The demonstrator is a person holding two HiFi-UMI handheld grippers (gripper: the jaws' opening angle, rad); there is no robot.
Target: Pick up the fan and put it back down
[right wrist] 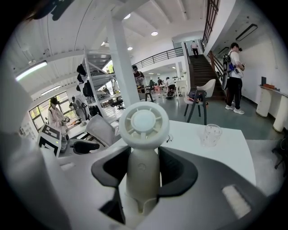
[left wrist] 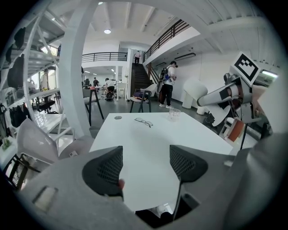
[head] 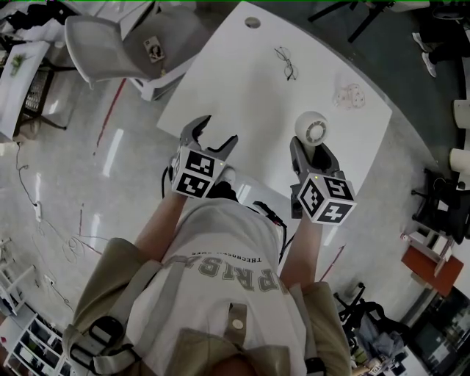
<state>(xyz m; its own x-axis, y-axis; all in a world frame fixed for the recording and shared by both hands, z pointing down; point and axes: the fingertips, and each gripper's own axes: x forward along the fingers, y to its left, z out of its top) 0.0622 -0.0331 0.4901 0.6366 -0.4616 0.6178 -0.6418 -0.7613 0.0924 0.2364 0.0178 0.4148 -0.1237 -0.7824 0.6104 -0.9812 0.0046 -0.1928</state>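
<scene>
White table (head: 250, 103): fills the middle of the head view, mostly bare. Grey chair (head: 110, 40) beside its far-left corner.

Left gripper (head: 213, 138): over the near-left edge of the table, pointing down at an angle. Jaws wide apart, nothing between them; its own view (left wrist: 146, 164) shows only tabletop (left wrist: 148, 139) in the gap.

Right gripper (head: 310, 152): over the near-right part of the table, well apart from the left one. Jaws partly closed and clamped on the fan (head: 314, 130). In the right gripper view (right wrist: 143, 173) both pads press the sides of the fan's (right wrist: 143, 148) white handle. Handle runs along the jaws, base tucked back in the throat, round vented head sticking out past the fingertips. Can't tell from any view whether any part of the fan touches the tabletop.

Clear glass cup (head: 350, 96) stands on the table beyond the fan, toward the right edge, also visible at (right wrist: 210, 134) and (left wrist: 174, 113).

Eyeglasses (head: 286, 63) lie further back, near table centre (left wrist: 143, 121).

Small round hole (head: 252, 23) at the far end of the table.
</scene>
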